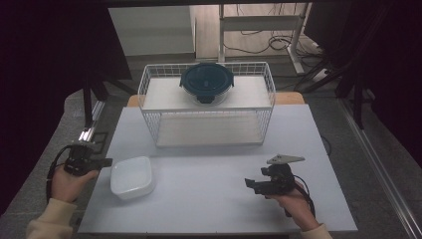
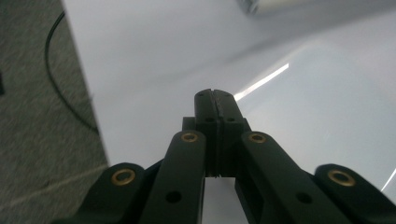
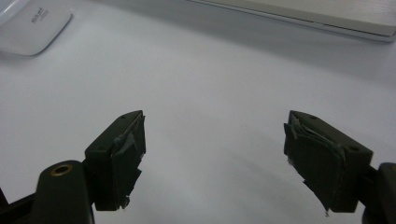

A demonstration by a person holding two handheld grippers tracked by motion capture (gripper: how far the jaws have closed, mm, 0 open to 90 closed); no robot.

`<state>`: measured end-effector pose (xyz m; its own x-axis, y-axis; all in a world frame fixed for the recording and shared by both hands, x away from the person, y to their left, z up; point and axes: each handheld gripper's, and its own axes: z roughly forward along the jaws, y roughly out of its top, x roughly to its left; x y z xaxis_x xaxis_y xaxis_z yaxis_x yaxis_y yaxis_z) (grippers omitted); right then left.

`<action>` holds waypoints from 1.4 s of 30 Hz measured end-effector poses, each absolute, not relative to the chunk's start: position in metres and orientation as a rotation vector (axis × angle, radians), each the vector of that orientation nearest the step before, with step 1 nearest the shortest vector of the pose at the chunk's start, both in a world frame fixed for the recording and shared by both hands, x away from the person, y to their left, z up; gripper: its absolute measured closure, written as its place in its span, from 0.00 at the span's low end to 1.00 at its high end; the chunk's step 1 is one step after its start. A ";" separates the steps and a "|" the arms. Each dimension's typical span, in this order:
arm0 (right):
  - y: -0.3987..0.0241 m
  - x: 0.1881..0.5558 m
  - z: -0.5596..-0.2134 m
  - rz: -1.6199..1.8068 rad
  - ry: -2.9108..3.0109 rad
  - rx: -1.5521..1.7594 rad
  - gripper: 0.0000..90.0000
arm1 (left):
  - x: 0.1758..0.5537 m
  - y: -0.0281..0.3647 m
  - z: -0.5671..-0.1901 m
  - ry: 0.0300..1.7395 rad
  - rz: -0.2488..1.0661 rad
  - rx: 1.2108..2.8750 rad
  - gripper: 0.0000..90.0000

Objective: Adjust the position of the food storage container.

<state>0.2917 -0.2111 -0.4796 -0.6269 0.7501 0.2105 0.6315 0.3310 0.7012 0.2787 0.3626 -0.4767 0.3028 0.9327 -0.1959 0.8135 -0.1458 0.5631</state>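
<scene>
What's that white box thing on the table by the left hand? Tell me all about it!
The white container is a low, square tub with rounded corners, and it looks like cloudy white plastic. It sits flat on the white table near its front left, in front of the wire basket. Whether a lid covers it is hard to tell. The left gripper points at it, fingers shut; they look close, but touching is uncertain.

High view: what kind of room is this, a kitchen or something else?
Probably a recording workshop or lab, not a kitchen. A bare white table stands among dark curtains, cables trail on the floor behind it, and the wire basket and white container look set out for practice.
</scene>
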 end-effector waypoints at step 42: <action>-0.213 0.291 -0.480 1.161 2.440 1.273 0.23 | 0.321 0.258 -0.503 1.340 0.068 2.123 1.00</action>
<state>0.2912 -0.2128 -0.4800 -0.6269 0.7521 0.2033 0.6322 0.3385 0.6970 0.3208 0.2584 -0.5026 0.4843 0.8312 -0.2731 0.7994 -0.2935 0.5243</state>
